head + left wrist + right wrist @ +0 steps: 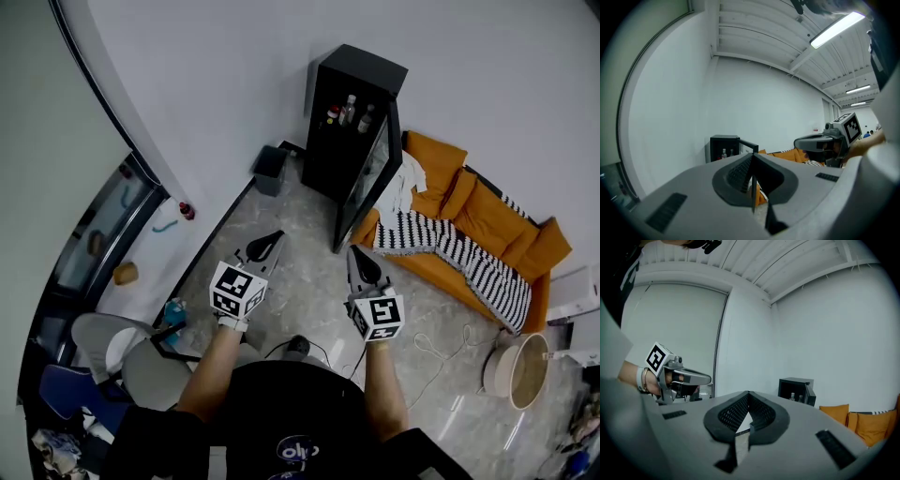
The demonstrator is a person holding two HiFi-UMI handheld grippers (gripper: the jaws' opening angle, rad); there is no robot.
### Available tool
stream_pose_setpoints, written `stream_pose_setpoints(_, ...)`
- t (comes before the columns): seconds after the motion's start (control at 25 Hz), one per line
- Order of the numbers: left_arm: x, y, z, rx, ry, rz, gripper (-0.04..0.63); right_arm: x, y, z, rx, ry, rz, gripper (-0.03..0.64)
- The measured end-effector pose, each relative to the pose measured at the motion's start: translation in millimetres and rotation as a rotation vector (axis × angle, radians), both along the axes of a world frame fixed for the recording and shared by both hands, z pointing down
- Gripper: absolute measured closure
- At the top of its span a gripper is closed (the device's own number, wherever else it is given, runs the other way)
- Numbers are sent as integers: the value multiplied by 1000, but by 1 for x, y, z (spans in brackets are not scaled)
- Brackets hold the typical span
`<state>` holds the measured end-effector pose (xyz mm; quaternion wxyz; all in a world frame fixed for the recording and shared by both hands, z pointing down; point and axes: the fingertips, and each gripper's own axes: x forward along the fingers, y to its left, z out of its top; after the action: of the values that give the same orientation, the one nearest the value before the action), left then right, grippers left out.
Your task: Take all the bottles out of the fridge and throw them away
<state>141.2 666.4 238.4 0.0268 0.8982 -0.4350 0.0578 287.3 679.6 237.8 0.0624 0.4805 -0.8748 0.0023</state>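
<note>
A small black fridge (pixel 352 122) stands against the white wall with its glass door (pixel 367 178) swung open. Several bottles (pixel 349 111) stand on its upper shelf; they also show as small shapes in the left gripper view (pixel 724 153) and the right gripper view (pixel 792 396). Both grippers are held out side by side over the floor, well short of the fridge. My left gripper (pixel 274 241) has its jaws together with nothing between them. My right gripper (pixel 356 256) is likewise shut and empty.
An orange sofa (pixel 487 220) with a striped blanket (pixel 459 253) sits right of the fridge. A dark bin (pixel 270 169) stands by the wall left of it. A round basket (pixel 525 370) is at the right, chairs (pixel 103 347) at the lower left.
</note>
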Motion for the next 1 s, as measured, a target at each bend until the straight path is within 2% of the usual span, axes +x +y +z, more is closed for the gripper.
stream_pose_setpoints(0.24, 8, 10, 8, -13, -8, -21, 594, 12, 2, 3, -7, -5, -6, 615)
stream_pose_setpoints(0.52, -3, 0, 15, -12, -30, -39, 594, 7, -12, 12, -26, -5, -2, 615)
stream_pose_setpoints(0.68, -14, -19, 18, -4, -28, -51, 594, 2, -28, 16, -36, 10, 8, 615)
stream_pose_setpoints(1.0, -31, -83, 22, -9, -12, -12, 594, -11, -91, 11, -27, 3, 60, 615)
